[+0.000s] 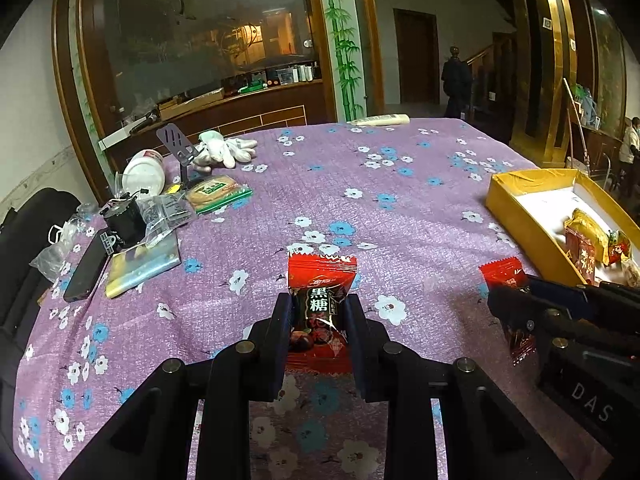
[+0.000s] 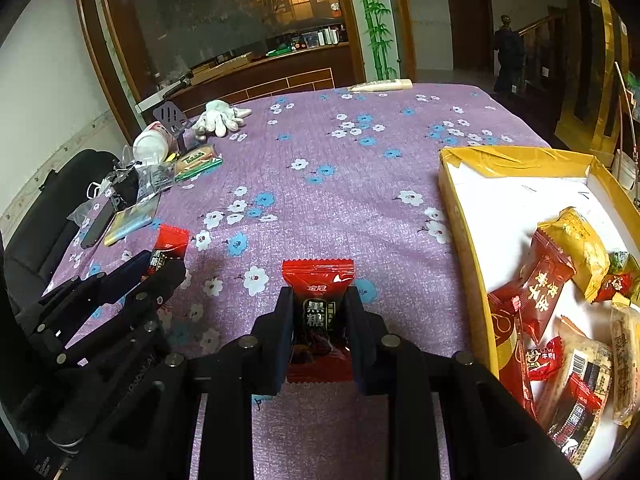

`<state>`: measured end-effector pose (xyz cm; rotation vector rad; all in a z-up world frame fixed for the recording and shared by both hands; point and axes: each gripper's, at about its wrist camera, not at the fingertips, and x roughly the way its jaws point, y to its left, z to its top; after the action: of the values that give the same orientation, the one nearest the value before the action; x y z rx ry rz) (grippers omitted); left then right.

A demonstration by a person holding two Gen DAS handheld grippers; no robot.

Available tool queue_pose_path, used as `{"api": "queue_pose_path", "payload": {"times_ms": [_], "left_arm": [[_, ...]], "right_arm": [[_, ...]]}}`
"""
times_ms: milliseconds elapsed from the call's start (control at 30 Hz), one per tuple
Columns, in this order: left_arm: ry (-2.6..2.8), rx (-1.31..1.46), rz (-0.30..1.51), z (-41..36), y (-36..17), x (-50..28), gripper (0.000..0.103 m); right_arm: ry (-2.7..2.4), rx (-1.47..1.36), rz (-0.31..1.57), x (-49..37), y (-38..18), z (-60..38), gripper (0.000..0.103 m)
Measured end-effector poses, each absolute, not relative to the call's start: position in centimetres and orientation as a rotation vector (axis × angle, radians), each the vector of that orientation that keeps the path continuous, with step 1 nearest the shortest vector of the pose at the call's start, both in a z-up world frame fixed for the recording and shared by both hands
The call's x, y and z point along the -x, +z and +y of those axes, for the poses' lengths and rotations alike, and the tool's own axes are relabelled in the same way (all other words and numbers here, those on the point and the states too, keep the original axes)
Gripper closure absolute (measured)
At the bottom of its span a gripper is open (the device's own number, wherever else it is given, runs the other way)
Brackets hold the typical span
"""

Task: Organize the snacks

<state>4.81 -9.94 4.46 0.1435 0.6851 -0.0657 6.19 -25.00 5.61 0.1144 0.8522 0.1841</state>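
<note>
From the left wrist view, the left gripper (image 1: 320,312) is pinching a red and black candy packet (image 1: 322,280) between its two fingers, and the packet stands up above the purple flowered cloth (image 1: 320,184) that covers the counter. At the right edge of this view the right gripper (image 1: 506,300) appears from the side, and it also pinches a red packet (image 1: 502,274). Behind it lies an open yellow box (image 1: 516,208) with several snacks inside. On the far left side of the counter there are a white jar (image 1: 144,172), white gloves (image 1: 224,150), a green biscuit pack (image 1: 218,192) and a black phone (image 1: 86,266). From the right wrist view, the right gripper (image 2: 319,308) is closed on its red and black candy packet (image 2: 318,280), held over the cloth (image 2: 340,168). The yellow box (image 2: 460,216) is just beside it on the right, with red and yellow snack packets (image 2: 548,280) lying on its white bottom. The left gripper (image 2: 160,268) shows at the left, with its own red packet (image 2: 170,242) sticking out between the fingers.
</note>
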Motion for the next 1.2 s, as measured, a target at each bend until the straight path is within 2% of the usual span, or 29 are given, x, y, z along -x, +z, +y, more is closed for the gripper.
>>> {"api": "queue_pose_path", "payload": {"times_ms": [733, 1200], "left_arm": [[-0.068, -0.141, 0.663, -10.0, 4.8, -4.4, 0.076], [-0.111, -0.105, 0.622, -10.0, 5.8, -3.6, 0.076]], "right_arm": [[0.158, -0.084, 0.834, -6.1, 5.9, -24.9, 0.08], [0.134, -0.129, 0.76, -5.5, 7.6, -26.3, 0.08]]}}
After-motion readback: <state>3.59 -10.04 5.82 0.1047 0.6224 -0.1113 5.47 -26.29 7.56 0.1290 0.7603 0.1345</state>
